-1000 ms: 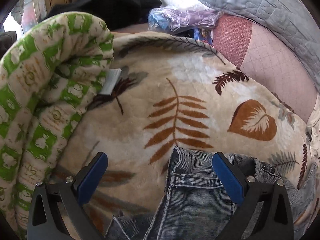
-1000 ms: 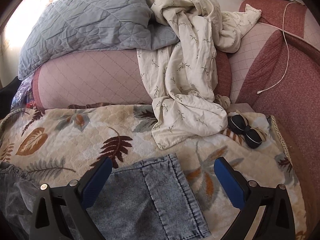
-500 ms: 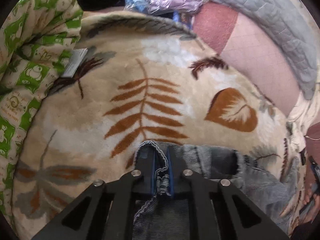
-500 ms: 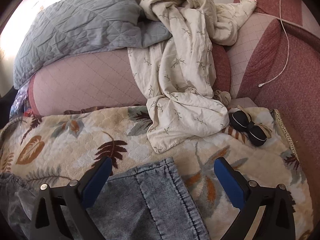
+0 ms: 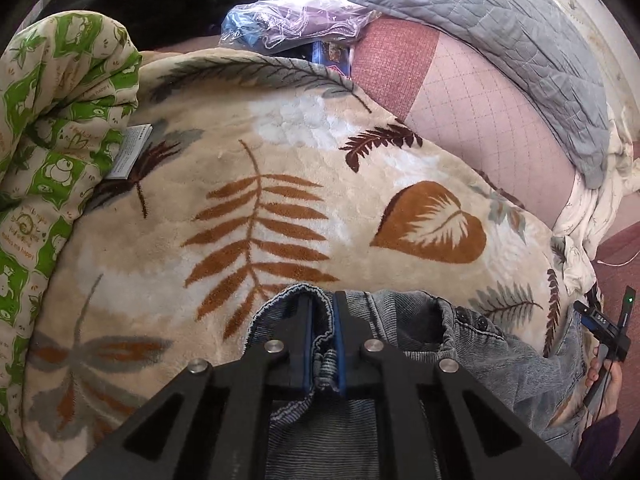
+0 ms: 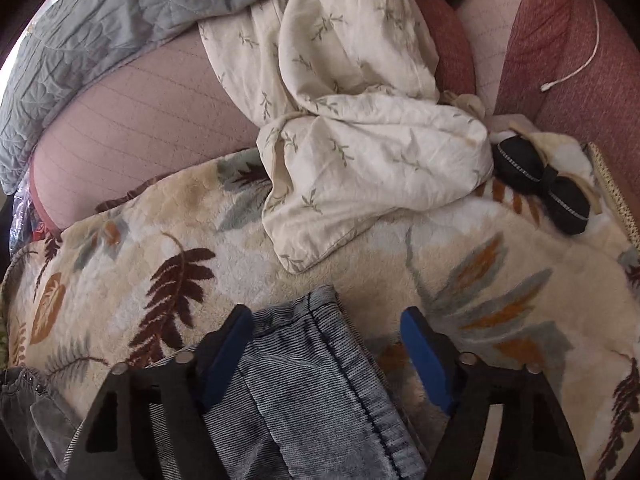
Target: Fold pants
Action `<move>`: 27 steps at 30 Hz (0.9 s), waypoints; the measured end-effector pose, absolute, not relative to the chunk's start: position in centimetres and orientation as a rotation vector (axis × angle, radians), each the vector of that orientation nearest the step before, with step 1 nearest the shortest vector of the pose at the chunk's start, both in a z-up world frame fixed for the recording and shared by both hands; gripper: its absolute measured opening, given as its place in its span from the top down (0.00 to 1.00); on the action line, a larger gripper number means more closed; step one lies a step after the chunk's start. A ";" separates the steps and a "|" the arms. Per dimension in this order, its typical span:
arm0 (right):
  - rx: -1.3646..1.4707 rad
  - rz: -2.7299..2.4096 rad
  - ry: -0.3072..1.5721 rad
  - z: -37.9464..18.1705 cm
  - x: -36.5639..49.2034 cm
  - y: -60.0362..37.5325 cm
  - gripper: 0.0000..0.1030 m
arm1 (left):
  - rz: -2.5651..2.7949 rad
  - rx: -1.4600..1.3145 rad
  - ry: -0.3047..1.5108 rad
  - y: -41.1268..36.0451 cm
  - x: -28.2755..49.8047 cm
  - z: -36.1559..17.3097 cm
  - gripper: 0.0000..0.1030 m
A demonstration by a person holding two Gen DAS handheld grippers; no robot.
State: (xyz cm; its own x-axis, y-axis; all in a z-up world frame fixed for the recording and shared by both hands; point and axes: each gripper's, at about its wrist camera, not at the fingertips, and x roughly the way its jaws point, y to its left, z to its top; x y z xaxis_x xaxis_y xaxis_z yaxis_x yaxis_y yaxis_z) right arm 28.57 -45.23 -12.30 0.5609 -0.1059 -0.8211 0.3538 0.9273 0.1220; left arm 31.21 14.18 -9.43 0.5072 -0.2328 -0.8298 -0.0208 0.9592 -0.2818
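Note:
Grey-blue denim pants lie on a beige leaf-print blanket (image 5: 280,152). In the left wrist view my left gripper (image 5: 322,312) is shut on the bunched waistband of the pants (image 5: 420,320), near the button fly. In the right wrist view my right gripper (image 6: 326,336) is open, its blue pads (image 6: 424,344) on either side of the hem of a pant leg (image 6: 304,368), which lies flat on the blanket (image 6: 360,264). The jaws stand partly closed in around the hem.
A green-print quilt (image 5: 56,140) is rolled at the left. A pink bolster (image 5: 480,120) and grey pillow (image 5: 500,20) lie behind. A cream sheet (image 6: 352,120), a black bow-shaped object (image 6: 544,184) and a white cable (image 6: 580,48) lie to the right.
My left gripper closed on the waistband and keeps hold of it. My right gripper moved down and forward over the leg hem and its jaws narrowed.

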 end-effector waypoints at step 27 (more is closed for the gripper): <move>0.534 -0.204 0.626 -0.5 9.2 -44.8 0.86 | -0.237 -0.409 0.800 16.1 19.8 -0.6 0.91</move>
State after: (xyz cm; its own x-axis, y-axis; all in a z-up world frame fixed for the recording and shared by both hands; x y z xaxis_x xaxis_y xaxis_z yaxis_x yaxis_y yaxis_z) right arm 9.20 -44.82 -0.48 0.7957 -0.0227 -0.6053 0.3379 0.8460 0.4125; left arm 19.82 16.07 -0.62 0.6761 -0.3569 -0.6446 0.0525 0.8959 -0.4411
